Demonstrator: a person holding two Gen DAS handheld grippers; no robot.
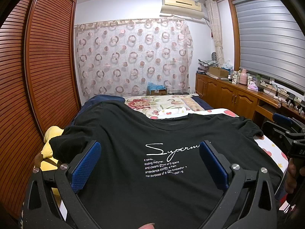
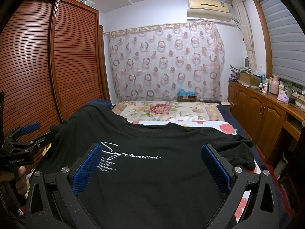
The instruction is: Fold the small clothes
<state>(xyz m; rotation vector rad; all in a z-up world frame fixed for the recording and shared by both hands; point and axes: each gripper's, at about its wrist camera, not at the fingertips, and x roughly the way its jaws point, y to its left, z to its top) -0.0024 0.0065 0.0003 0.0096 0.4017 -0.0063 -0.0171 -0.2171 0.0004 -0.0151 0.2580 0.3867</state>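
Observation:
A black T-shirt (image 1: pixel 133 133) with white "Superman" script lies spread face up on the bed, neck away from me; it also shows in the right wrist view (image 2: pixel 162 139). My left gripper (image 1: pixel 150 152) hovers open over the shirt's left half, blue pads wide apart, holding nothing. My right gripper (image 2: pixel 151 154) hovers open over the shirt's right half, also empty. Each gripper shows at the edge of the other's view: the right one (image 1: pixel 286 131), the left one (image 2: pixel 28 135).
The bed has a floral quilt (image 2: pixel 162 110) and a strawberry-print sheet (image 2: pixel 226 128). A slatted wooden wardrobe (image 1: pixel 38 66) stands left. Wooden cabinets (image 1: pixel 228 93) with clutter run along the right. A yellow cloth (image 1: pixel 51 143) lies by the shirt's left sleeve.

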